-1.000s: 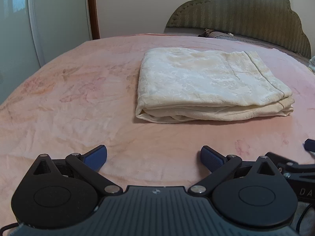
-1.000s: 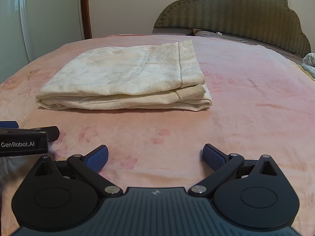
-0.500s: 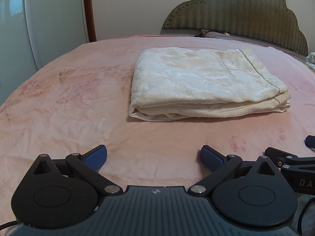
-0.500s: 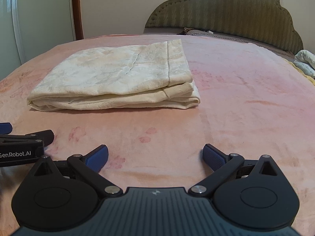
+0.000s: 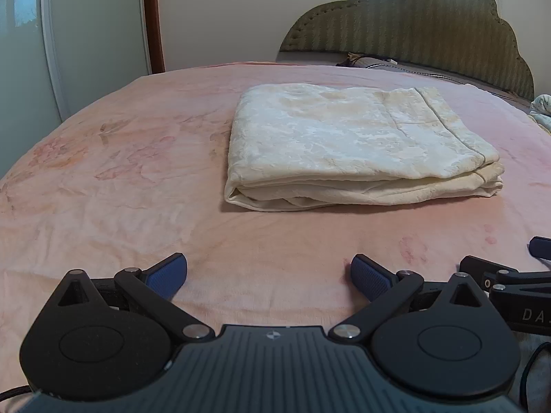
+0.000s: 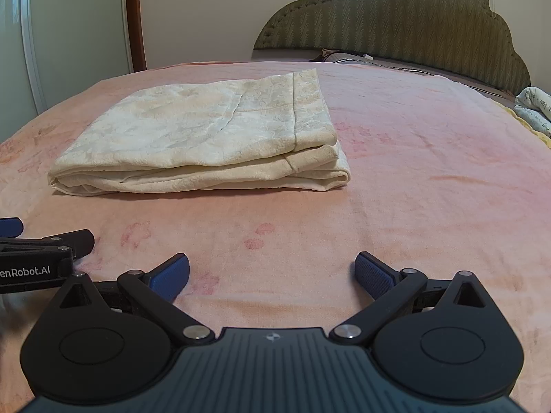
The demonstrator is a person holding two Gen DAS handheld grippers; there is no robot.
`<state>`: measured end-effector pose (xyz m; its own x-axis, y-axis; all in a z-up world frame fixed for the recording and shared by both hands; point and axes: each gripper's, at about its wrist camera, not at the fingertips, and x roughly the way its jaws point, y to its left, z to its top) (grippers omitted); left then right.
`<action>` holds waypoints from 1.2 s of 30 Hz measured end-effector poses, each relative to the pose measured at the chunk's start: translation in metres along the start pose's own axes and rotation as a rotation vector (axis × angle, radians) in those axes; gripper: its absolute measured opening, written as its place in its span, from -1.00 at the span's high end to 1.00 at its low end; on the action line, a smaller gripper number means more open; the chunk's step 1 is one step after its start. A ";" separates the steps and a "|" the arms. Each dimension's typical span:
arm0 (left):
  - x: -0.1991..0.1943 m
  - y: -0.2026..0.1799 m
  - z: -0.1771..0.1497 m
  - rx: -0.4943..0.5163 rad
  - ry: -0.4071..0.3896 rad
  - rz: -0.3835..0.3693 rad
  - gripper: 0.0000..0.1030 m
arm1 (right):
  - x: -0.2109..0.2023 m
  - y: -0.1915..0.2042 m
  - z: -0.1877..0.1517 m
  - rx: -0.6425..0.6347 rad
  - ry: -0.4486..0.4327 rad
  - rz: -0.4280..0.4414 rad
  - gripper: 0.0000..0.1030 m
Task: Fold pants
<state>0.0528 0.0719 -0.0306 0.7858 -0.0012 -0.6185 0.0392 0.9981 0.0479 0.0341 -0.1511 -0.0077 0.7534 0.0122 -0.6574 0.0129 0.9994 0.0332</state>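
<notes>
The cream patterned pants (image 5: 347,144) lie folded into a flat rectangular stack on the pink bed cover; they also show in the right wrist view (image 6: 206,137). My left gripper (image 5: 268,273) is open and empty, hovering over the cover well short of the stack's near edge. My right gripper (image 6: 272,272) is open and empty too, just as far back. Each gripper shows at the edge of the other's view, the right one (image 5: 516,275) and the left one (image 6: 34,247).
The pink floral bed cover (image 5: 120,172) spreads on all sides. A green padded headboard (image 6: 396,24) stands at the far end, with bedding (image 6: 533,110) at the right edge. A white wardrobe (image 5: 86,34) stands on the left.
Both grippers have drawn back a little and turned slightly, so the folded pants shifted in view. The pants themselves have not moved. Both grippers stay open.
</notes>
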 end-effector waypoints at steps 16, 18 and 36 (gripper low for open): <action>0.001 -0.001 0.000 0.004 0.003 0.005 -1.00 | 0.000 0.000 0.000 0.001 0.000 0.000 -1.00; 0.001 -0.001 0.000 0.002 0.005 0.005 -1.00 | 0.000 0.000 0.000 0.001 0.000 0.001 -1.00; 0.001 0.001 0.001 -0.016 0.015 -0.008 -1.00 | 0.000 0.000 0.000 0.001 0.000 0.000 -1.00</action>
<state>0.0544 0.0727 -0.0309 0.7762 -0.0086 -0.6304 0.0356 0.9989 0.0301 0.0340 -0.1509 -0.0081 0.7534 0.0125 -0.6574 0.0135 0.9993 0.0345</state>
